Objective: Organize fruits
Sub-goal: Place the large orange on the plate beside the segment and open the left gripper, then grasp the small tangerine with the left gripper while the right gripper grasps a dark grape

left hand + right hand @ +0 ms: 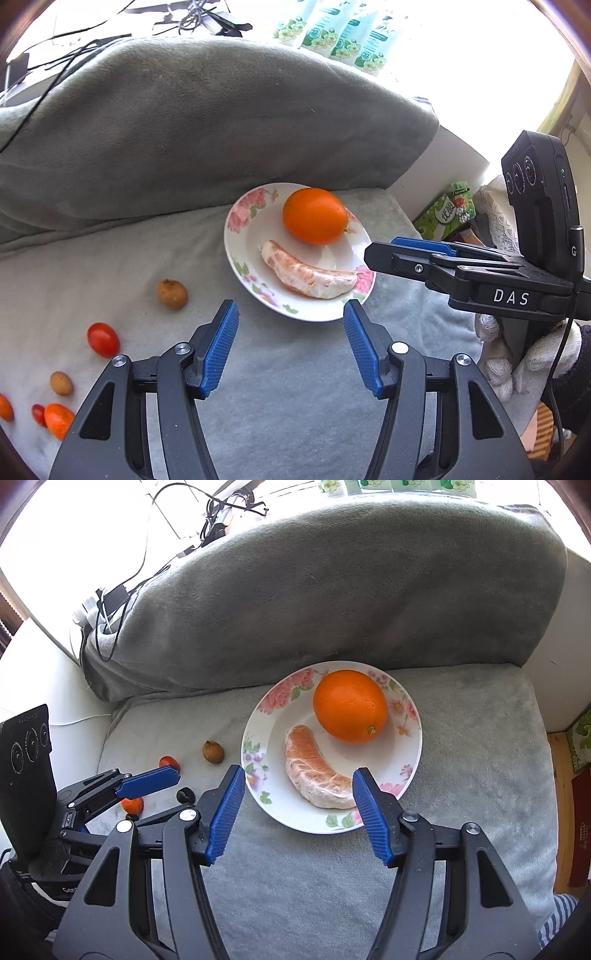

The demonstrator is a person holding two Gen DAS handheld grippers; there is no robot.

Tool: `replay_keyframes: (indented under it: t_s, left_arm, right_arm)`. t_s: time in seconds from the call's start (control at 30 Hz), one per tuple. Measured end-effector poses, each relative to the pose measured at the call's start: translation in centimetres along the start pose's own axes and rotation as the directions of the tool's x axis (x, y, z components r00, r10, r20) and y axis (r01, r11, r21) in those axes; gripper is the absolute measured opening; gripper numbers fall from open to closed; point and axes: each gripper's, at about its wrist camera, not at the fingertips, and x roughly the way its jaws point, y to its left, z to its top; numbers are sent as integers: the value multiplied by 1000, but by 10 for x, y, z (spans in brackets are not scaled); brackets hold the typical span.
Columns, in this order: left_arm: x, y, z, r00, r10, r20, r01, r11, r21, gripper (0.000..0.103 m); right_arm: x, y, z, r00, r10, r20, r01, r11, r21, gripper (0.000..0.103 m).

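On the grey fleece cushion (461,738), a floral white ceramic plate (369,821) holds a round orange (349,705) and a peeled pink citrus segment (314,775); left gripper (291,314) and right gripper (299,779) hover released, empty.

I see a white plate (408,753) with pink flowers and green leaves around its rim. On it sits a bright orange orange (350,706) and a pale pink-orange peeled fruit piece (314,775). The cushion (461,775) under it is light grey, and the blanket (332,590) behind is darker grey. A little tomato (103,339) is red. A small round fruit (172,294) is brown. My left tool (291,345) and right tool (298,814) are black with blue pads.
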Motion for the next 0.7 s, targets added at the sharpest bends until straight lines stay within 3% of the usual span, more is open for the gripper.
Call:
replay_keyframes:
  t_s: [0.27,0.7]
  left_arm:
    - [-32,31,-25,997,71,7,-71,997,-29,59]
    - [-68,97,-72,976,220,3,-215,957,-195,59]
  right_arm:
    - [-2,28,-19,999,-39,24,41,997,-60,63]
    - [23,83,-28,998,17,-60,-28,983,-183,63]
